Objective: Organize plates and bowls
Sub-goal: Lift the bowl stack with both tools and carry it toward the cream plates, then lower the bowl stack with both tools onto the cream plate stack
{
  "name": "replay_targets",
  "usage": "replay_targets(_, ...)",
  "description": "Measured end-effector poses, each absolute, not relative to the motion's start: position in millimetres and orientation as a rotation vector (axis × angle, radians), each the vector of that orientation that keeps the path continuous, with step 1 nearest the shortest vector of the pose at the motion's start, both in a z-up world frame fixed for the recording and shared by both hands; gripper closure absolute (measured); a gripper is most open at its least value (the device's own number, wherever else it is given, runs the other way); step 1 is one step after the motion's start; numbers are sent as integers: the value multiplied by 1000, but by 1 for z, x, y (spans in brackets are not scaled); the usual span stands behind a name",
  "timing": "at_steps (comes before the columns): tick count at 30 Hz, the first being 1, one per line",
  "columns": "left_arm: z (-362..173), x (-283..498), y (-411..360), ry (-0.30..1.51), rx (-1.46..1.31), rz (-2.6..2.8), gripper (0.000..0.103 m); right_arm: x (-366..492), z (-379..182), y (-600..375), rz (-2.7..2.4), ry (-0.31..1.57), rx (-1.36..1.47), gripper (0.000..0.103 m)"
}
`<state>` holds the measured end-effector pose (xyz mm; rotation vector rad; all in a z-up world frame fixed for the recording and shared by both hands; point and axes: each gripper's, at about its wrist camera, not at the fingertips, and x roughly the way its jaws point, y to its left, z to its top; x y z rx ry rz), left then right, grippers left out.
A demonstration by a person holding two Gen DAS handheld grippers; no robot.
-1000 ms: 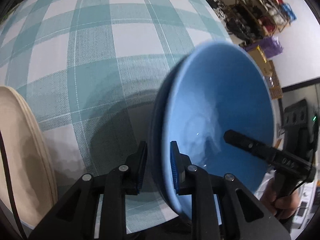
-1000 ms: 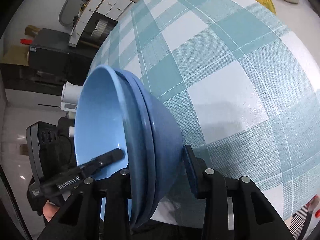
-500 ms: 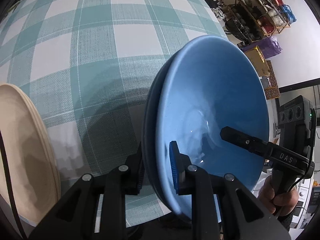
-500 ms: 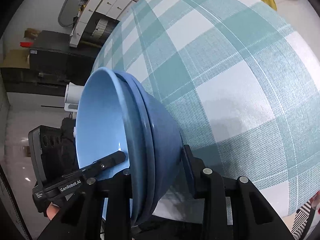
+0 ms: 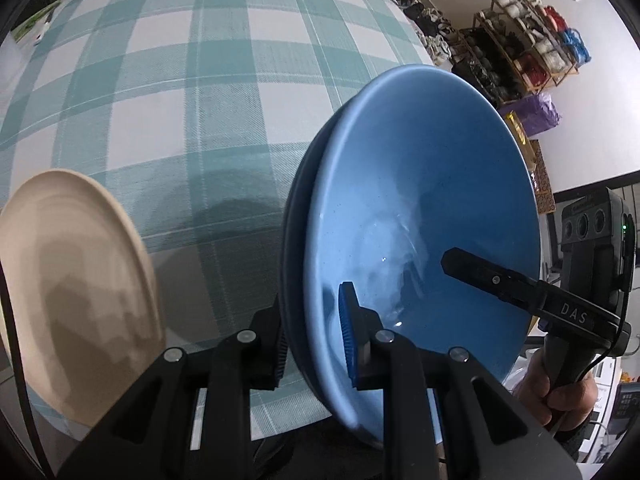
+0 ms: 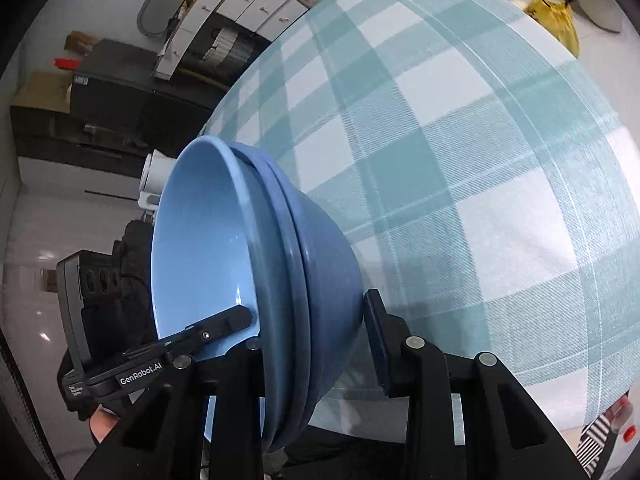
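1. We hold the bowls [image 5: 420, 216] in both tools at once: a nested stack, a light blue one inside darker ones, tipped up on edge above the surface [image 5: 200, 100] and clear of its checked cloth.

2. The left tool [image 5: 312, 340] is closed on the stack's rim, one finger inside the top bowl and one behind the outer wall. The right tool [image 6: 316, 340] pinches the rim on the opposite side the same way, its inner finger partly hidden behind the stack.

3. We judge the bowls to be glazed ceramic: stiff, heavy for their size, and breakable if they drop. The glaze shines (there are bright glints inside the top bowl), so we expect it to be slick against the pads.

4. The rim is the only sensible place to hold, since the walls are too wide to span. Two opposed rim grips share the load, which suits a stack this heavy.

5. The weak point, as we see it, is the nesting: tilted like this, the inner bowl could slide out unless the grip catches every rim. We would level the stack before lowering it.

6. A beige plate [image 5: 76, 292] lies at the near left edge of the surface, well apart from the bowls.
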<state>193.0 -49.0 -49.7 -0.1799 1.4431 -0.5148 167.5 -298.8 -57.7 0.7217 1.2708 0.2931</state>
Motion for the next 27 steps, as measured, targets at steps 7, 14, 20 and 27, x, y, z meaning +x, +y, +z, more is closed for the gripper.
replay_targets(7, -38, 194, -20, 1424, -219, -483, 83, 178, -41, -269, 337, 1278, 694, 71)
replay_targets(14, -24, 193, 13, 1395, -243, -430, 83, 188, -29, -229, 395, 1291, 658, 71)
replay_targets(20, -20, 187, 54, 1370, -281, -373, 83, 196, -22, -183, 448, 1309, 612, 71)
replay_targets(27, -24, 182, 102, 1373, -325, -296, 83, 200, -36, -134, 512, 1346, 613, 71)
